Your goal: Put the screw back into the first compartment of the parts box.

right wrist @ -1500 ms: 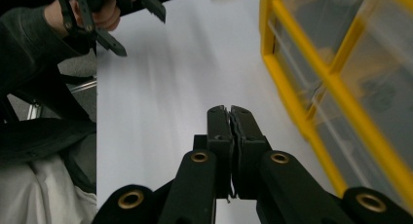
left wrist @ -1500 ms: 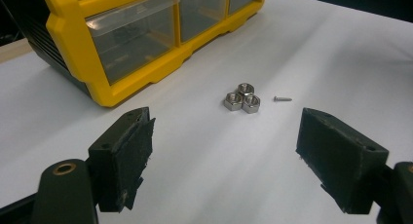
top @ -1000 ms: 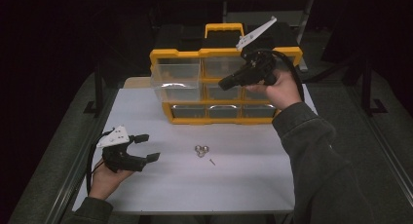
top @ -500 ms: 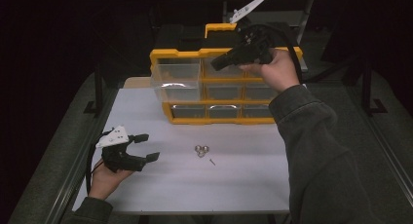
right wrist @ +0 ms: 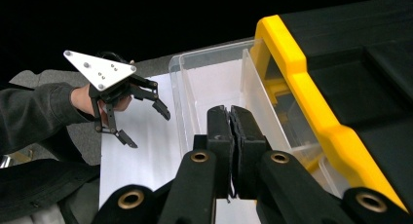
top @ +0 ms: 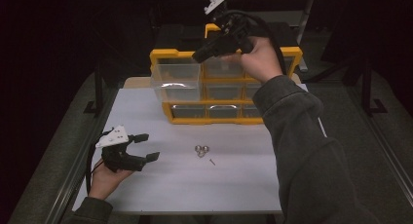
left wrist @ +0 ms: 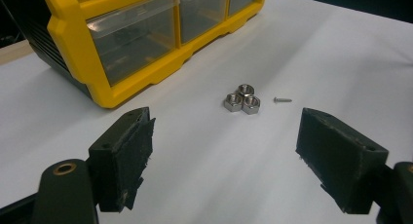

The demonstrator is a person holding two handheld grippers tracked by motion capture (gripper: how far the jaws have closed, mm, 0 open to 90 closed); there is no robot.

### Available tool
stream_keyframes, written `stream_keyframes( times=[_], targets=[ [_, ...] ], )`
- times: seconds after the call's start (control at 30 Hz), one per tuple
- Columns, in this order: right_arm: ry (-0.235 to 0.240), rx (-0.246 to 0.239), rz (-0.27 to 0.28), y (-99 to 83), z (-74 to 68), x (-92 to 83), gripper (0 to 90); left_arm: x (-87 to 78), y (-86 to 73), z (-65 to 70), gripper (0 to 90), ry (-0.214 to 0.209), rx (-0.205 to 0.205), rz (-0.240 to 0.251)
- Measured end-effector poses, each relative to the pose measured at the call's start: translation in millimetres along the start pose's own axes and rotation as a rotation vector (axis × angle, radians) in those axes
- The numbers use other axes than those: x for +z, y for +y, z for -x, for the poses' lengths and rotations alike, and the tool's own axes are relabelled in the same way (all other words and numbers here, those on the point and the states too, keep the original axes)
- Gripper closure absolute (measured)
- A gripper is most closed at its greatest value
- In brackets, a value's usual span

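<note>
A yellow organizer [top: 182, 119] with clear drawers stands at the back of the white table. Its top-left drawer [top: 175, 80] is pulled out. My right gripper [top: 196, 55] hangs shut above that drawer, and I see nothing between its jaws. In the right gripper view the shut jaws [right wrist: 230, 121] point down into the clear drawer [right wrist: 195, 87], beside the yellow frame [right wrist: 302, 87]. My left gripper [top: 146, 147] rests open low over the table's left side. Three metal nuts [left wrist: 242, 98] and a small screw [left wrist: 282, 100] lie ahead of its open jaws [left wrist: 224, 151].
The nuts [top: 201, 150] and the screw [top: 212, 161] lie mid-table in front of the organizer. The white tabletop [top: 234, 190] ends at a metal rail on the left. Dark surroundings lie beyond the table. My left gripper [right wrist: 146, 119] appears far off in the right gripper view.
My right gripper has risen and moved toward the back left, from in front of the upper drawers to above the organizer's top. The left gripper has stayed in place.
</note>
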State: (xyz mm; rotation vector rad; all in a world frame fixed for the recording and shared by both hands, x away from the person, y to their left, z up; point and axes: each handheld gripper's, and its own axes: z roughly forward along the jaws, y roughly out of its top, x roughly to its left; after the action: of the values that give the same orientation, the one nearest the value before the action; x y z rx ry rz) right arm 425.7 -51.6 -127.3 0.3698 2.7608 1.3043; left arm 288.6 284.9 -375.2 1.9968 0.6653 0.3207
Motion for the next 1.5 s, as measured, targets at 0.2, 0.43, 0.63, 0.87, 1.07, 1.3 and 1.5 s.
stream_keyframes(
  times=[0.2, 0.43, 0.63, 0.87, 1.07, 1.3, 1.5],
  targets=[
    [0.004, 0.005, -0.028, 6.0, -0.1, 17.0, 86.4, -0.4, -0.1, -0.3, 20.7, 0.002, -0.002, 0.01],
    [0.031, 0.026, -0.065, 8.8, 5.7, 47.5, 86.0, -0.6, -0.5, -1.7, 20.7, 0.004, 0.007, 0.014],
    [0.031, 0.032, -0.084, 9.5, 5.8, 59.0, 80.9, -2.8, -0.8, -2.1, 20.7, 0.002, 0.0, 0.025],
    [0.012, 0.019, -0.073, 8.6, 3.9, 49.2, 81.0, -2.4, -0.4, -2.6, 20.7, 0.004, 0.015, 0.016],
    [-0.016, 0.015, -0.049, 1.4, 2.0, 20.4, 80.4, -3.0, -0.9, -1.8, 20.5, 0.004, -0.014, 0.014],
    [-0.04, 0.023, -0.043, -20.4, -3.6, -0.6, 76.9, -2.9, -0.3, -0.9, 20.5, 0.001, -0.013, 0.019],
    [-0.046, 0.049, -0.037, -47.1, -3.5, -7.0, 73.1, -4.3, -0.2, -3.4, 20.6, 0.007, 0.003, 0.016]
  ],
)
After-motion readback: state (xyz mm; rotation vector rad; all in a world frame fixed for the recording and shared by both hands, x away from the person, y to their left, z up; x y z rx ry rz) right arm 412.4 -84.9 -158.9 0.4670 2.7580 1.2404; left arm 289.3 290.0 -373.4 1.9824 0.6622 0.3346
